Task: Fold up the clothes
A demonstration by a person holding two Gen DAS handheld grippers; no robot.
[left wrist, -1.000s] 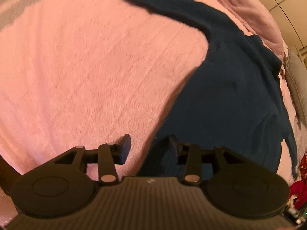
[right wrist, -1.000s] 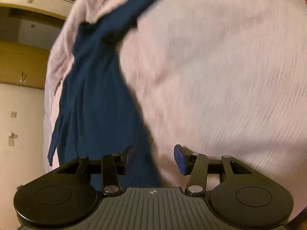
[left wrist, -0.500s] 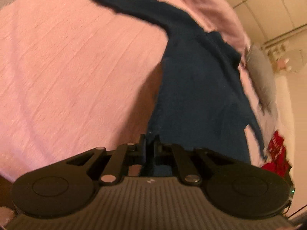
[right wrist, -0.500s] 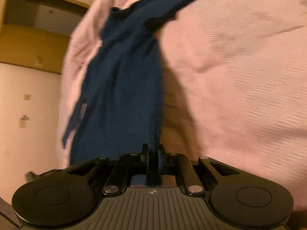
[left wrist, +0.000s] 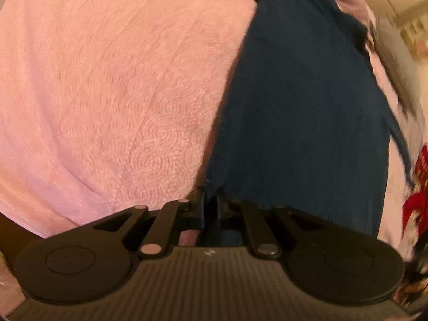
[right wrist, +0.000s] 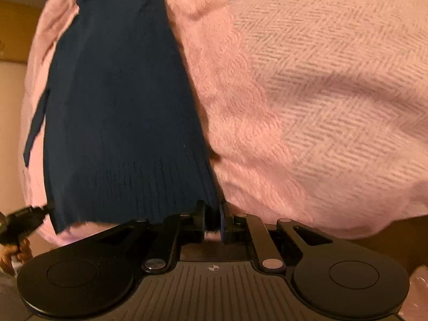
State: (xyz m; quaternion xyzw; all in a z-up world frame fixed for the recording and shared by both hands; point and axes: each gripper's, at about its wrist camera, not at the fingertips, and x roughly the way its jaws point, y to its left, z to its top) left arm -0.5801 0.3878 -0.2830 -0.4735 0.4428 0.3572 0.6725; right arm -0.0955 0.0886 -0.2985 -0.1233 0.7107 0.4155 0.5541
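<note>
A navy knit sweater [left wrist: 294, 120] lies spread on a pink bedspread [left wrist: 107, 80], one sleeve stretching away at the top. My left gripper [left wrist: 210, 195] pinches the sweater's near left corner. Its jaws are opening slightly, and the fabric still sits pressed between the pads. In the right wrist view the ribbed hem of the sweater [right wrist: 120, 107] runs along the bottom. My right gripper [right wrist: 212, 211] is shut on the hem's right corner, with a strip of navy cloth between its fingers.
The pink bedspread [right wrist: 321, 93] fills the right half of the right wrist view. A red patterned item [left wrist: 417, 187] and a grey pillow [left wrist: 393, 61] lie past the sweater's far side. A person's hand [right wrist: 10, 251] shows at the lower left.
Both grippers went from open above the bedspread to shut on the sweater's hem corners. Both have since shifted, and the sweater now looks closer and larger.
</note>
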